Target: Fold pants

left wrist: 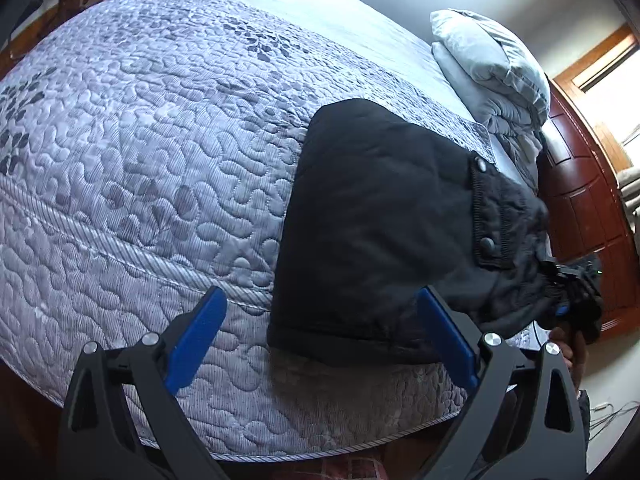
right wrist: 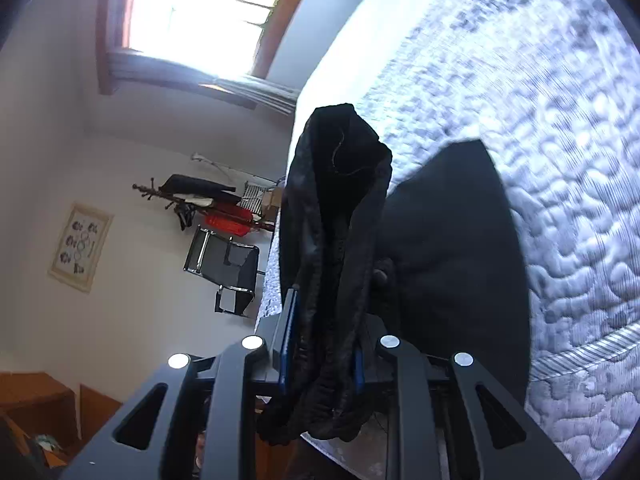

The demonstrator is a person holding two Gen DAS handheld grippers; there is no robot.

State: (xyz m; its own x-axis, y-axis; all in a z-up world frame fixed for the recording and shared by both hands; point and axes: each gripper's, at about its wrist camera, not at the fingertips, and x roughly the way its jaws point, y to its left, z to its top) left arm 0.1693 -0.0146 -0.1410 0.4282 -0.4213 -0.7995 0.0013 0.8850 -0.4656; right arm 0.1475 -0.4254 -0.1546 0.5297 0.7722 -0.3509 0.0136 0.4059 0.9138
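Grey quilted bed [left wrist: 140,168] fills my left view, with the black pants [left wrist: 380,232] lying folded near its edge, pillows [left wrist: 492,68] beyond them and a wooden headboard [left wrist: 580,200] to the right. My left gripper [left wrist: 320,332] hovers just short of the pants with its blue fingers [left wrist: 200,336] spread wide and holding nothing. My right gripper [right wrist: 320,344] has its fingers pinching a bunched end of the pants [right wrist: 336,240], lifted off the bed [right wrist: 560,200], with a window [right wrist: 208,12] and chair [right wrist: 228,264] behind.
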